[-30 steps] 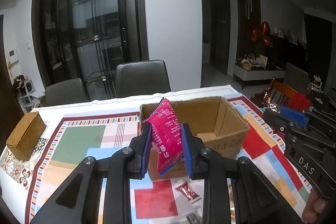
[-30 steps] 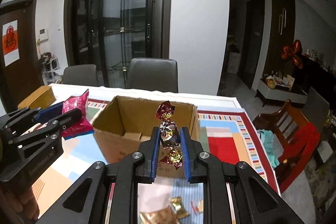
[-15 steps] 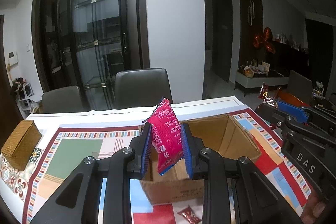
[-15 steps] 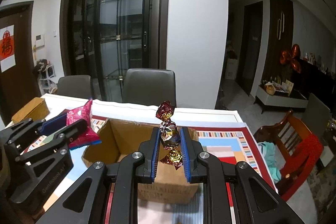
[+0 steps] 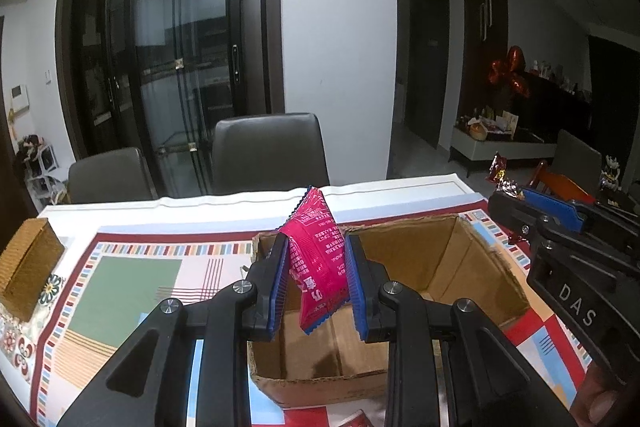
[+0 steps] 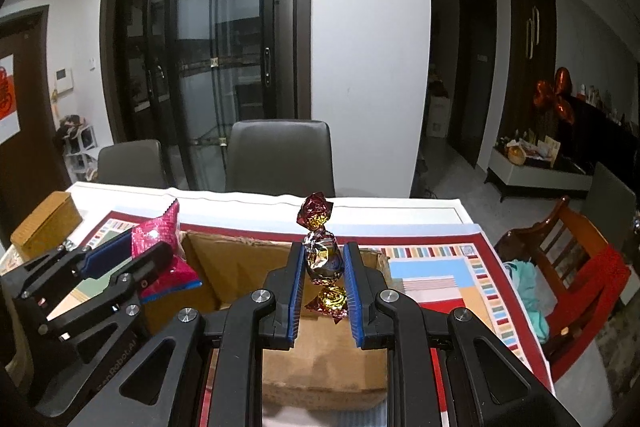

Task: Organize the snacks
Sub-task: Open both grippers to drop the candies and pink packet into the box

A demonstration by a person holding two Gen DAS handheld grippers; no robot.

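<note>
L gripper clamps a pink snack packet; R gripper pinches a foil-wrapped candy. Both hang over the open cardboard box on the patterned tablecloth; grey chairs sit beyond.

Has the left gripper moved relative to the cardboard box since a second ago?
Yes. The left gripper, shut on the pink packet, has advanced over the cardboard box.

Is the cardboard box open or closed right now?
Open: the cardboard box has no lid or flaps over it, and its brown inner walls and floor show.
</note>
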